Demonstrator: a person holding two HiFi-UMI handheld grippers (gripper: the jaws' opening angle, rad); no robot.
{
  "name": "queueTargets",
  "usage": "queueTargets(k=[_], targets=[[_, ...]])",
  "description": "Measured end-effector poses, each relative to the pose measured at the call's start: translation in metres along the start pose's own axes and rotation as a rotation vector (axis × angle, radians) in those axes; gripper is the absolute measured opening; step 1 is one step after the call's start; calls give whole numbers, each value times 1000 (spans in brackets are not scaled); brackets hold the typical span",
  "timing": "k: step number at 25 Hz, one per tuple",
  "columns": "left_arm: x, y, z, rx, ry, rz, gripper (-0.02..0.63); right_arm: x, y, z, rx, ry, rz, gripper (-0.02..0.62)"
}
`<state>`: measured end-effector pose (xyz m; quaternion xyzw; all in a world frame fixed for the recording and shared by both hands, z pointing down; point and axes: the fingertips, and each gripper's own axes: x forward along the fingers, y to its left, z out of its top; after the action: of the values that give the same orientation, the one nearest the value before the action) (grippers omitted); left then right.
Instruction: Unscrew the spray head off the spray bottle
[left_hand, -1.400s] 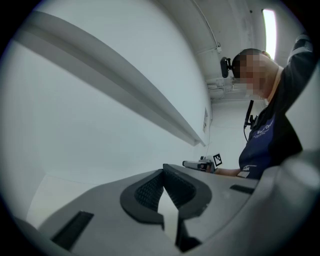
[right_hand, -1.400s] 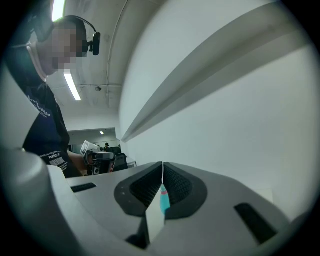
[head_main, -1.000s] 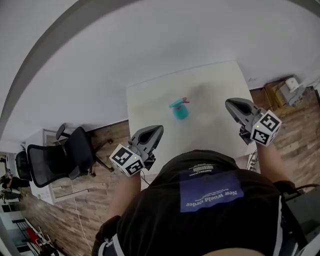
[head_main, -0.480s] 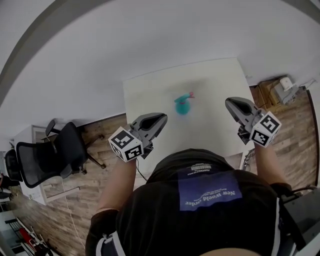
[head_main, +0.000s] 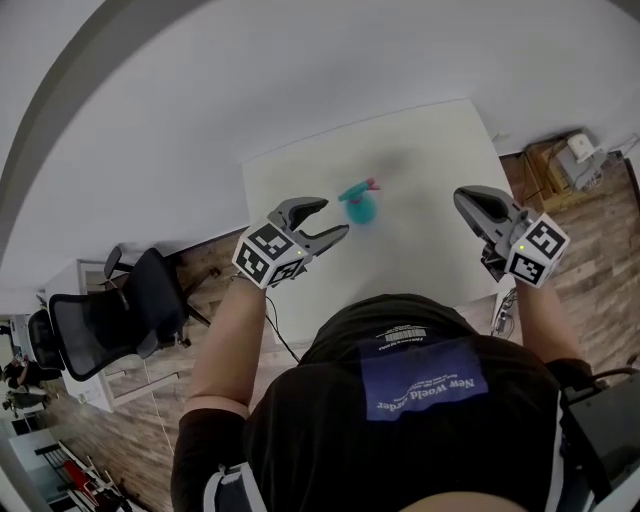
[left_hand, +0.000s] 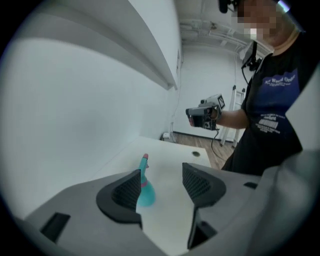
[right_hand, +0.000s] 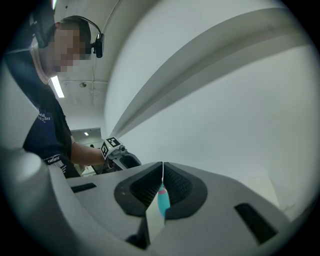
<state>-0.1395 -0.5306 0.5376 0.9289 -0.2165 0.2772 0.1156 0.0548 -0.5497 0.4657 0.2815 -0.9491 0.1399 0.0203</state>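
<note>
Our left gripper (head_main: 331, 217) has just been opening its jaws, with nothing between them. Just ahead, the small teal plastic spray bottle (head_main: 358, 206) stands upright on the white table (head_main: 430, 160). Our right gripper (head_main: 463, 197), jaws together and empty, sits farther off.

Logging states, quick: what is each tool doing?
Left tool: open, jaws just been opening, nothing gripped; teal plastic spray bottle stands beyond, untouched.
Right tool: shut, empty.
</note>
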Motion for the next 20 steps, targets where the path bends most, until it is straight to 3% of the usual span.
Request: queueTargets(k=[6, 13, 20], targets=[[50, 18, -27, 188, 289, -41, 247, -30, -21, -11, 42, -18, -57, -5], [89, 40, -55, 276, 531, -75, 247, -57, -39, -22, 82, -24, -115, -5], [105, 45, -65, 291, 626, -113, 245, -65, -51, -24, 95, -33, -136, -5]])
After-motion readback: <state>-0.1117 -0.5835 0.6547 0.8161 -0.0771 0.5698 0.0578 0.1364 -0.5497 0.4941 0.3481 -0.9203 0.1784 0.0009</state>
